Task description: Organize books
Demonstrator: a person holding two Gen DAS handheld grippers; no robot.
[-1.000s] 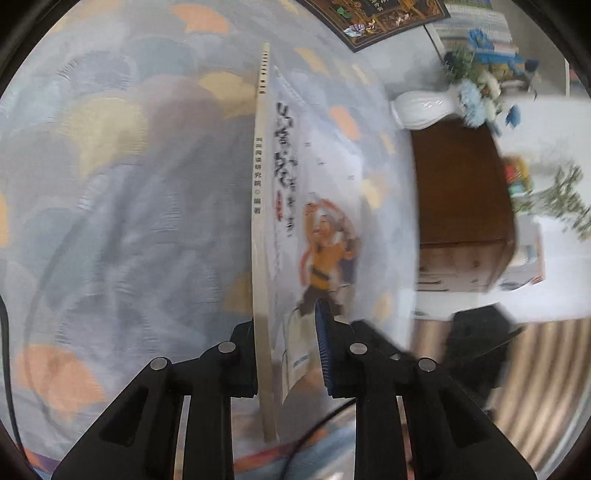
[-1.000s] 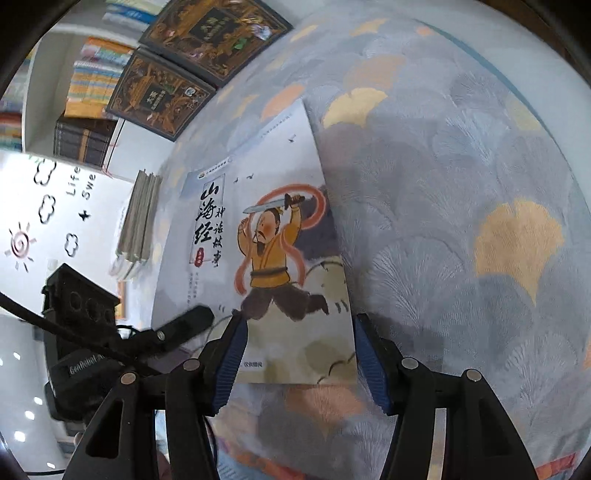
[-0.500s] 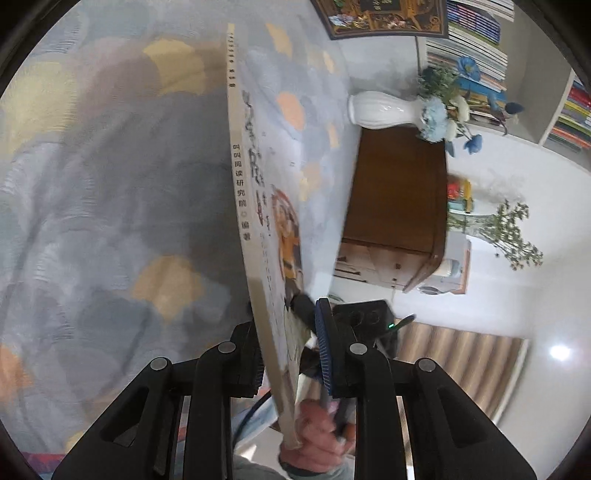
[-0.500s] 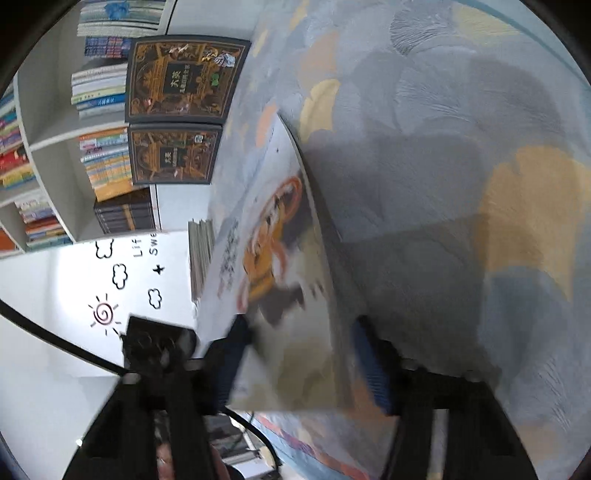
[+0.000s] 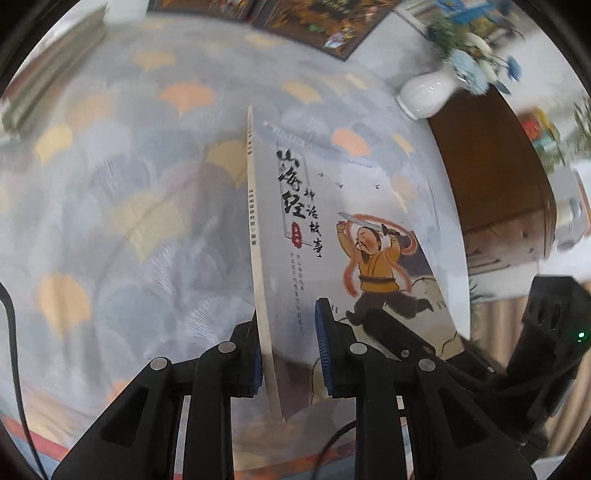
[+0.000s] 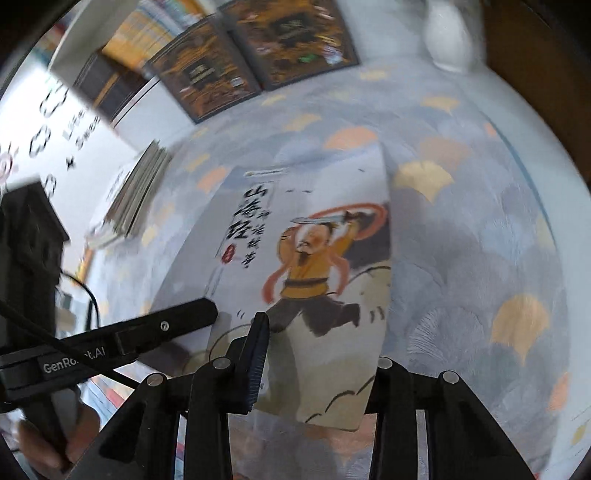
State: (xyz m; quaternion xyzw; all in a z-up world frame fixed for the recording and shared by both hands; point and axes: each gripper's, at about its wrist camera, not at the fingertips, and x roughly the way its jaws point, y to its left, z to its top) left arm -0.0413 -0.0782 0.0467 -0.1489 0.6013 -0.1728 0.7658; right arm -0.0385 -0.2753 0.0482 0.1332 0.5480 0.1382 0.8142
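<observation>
surface: fan-patterned grey-blue cloth (image 5: 129,221) | right: brown wooden cabinet (image 5: 491,177) | white vase (image 5: 424,96) | rear: bookshelf (image 6: 122,48)

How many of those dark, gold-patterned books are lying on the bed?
2: one dark gold-patterned book lies at the bedspread's far edge, the other right beside it, near the white vase. Others may lie outside the picture.

The left gripper (image 5: 290,349) points steeply downward, its two fingers pinched on the spine edge of a picture book (image 5: 354,236). The right gripper (image 6: 317,354) also tilts downward; its jaws have just been closing and now clamp the book's opposite edge.
</observation>
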